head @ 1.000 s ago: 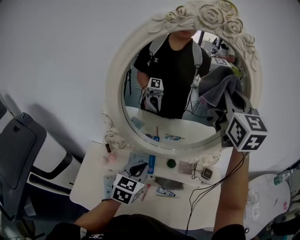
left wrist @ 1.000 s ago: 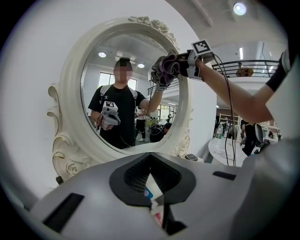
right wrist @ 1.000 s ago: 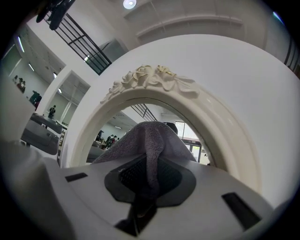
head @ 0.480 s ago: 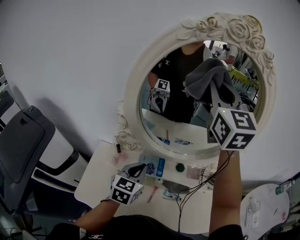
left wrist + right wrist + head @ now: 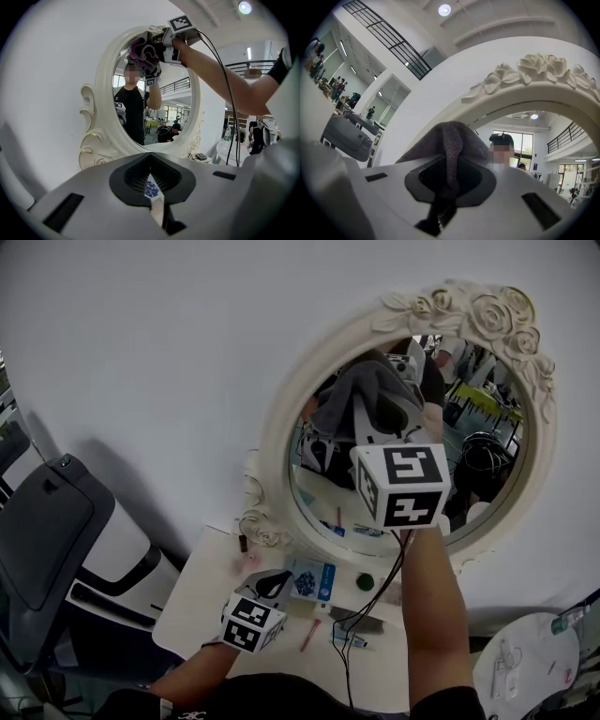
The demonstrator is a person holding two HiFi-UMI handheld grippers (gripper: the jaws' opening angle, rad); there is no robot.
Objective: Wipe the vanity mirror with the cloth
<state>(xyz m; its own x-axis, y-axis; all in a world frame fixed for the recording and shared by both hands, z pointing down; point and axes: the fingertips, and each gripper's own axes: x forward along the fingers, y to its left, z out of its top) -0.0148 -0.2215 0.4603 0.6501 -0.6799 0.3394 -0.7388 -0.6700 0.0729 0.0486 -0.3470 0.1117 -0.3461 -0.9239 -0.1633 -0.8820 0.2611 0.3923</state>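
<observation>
The oval vanity mirror (image 5: 277, 427) has a white frame with carved roses and stands against the wall. My right gripper (image 5: 380, 427) is raised in front of it, shut on a grey cloth (image 5: 361, 390) that is bunched against the upper left of the glass. In the right gripper view the cloth (image 5: 450, 140) hangs out between the shut jaws of my right gripper (image 5: 446, 197), just below the rose frame (image 5: 543, 70). My left gripper (image 5: 274, 583) hovers low over the table, shut with nothing in it. The left gripper view looks up at the mirror (image 5: 103, 93) and cloth (image 5: 146, 51).
The white dressing table (image 5: 202, 587) carries a blue pack (image 5: 312, 579), a green round cap (image 5: 365, 582), a red pen (image 5: 308, 635) and a black cable (image 5: 361, 610). A grey and white machine (image 5: 56, 531) stands at left, a round white table (image 5: 525, 667) at lower right.
My right gripper has carried the cloth leftward across the glass, from the right side to the upper left. The left gripper stays low over the table.
</observation>
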